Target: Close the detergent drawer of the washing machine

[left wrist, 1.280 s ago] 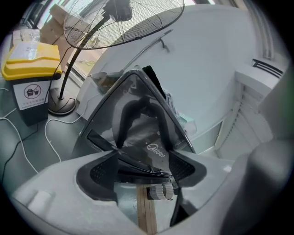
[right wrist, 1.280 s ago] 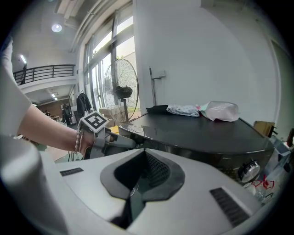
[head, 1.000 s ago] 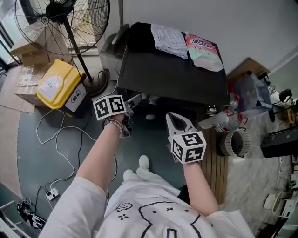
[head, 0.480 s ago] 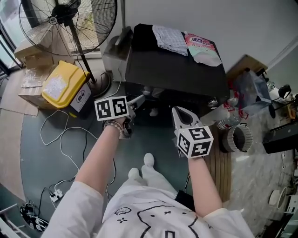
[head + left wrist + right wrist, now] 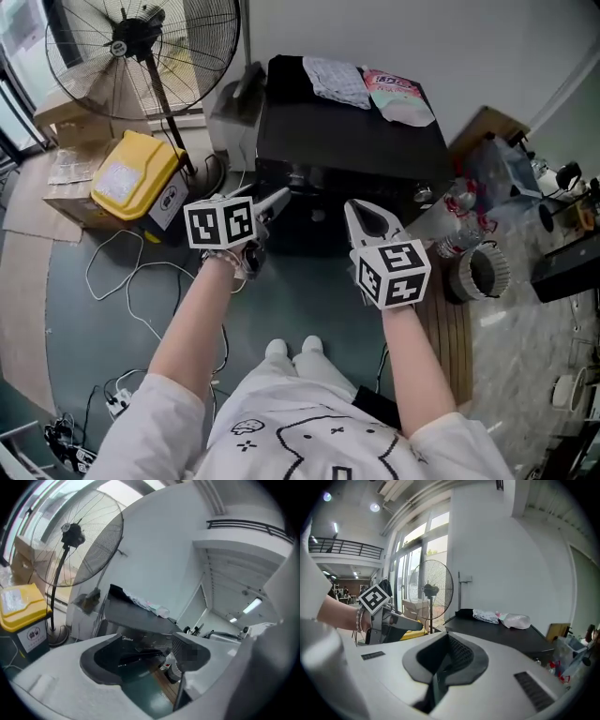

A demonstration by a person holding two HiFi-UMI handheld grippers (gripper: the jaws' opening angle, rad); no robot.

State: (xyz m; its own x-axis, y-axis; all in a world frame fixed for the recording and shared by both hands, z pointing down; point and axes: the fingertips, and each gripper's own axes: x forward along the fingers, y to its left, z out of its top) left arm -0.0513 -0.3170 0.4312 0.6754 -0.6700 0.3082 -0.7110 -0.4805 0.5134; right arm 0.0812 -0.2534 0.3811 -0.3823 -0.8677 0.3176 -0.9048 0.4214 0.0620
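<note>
Both hand-held grippers hover just in front of the black washing machine [image 5: 347, 141]: your left hand-held gripper [image 5: 274, 202] has its jaws apart with nothing between them, and your right hand-held gripper [image 5: 364, 217] has its jaws pressed together. The detergent drawer [image 5: 284, 180] sits at the front's upper left, nearest your left; press squarely on its face and drive it straight in until flush.

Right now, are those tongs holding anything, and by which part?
Nothing is held. The left tongs are open and empty; the right tongs are shut on nothing.
</note>
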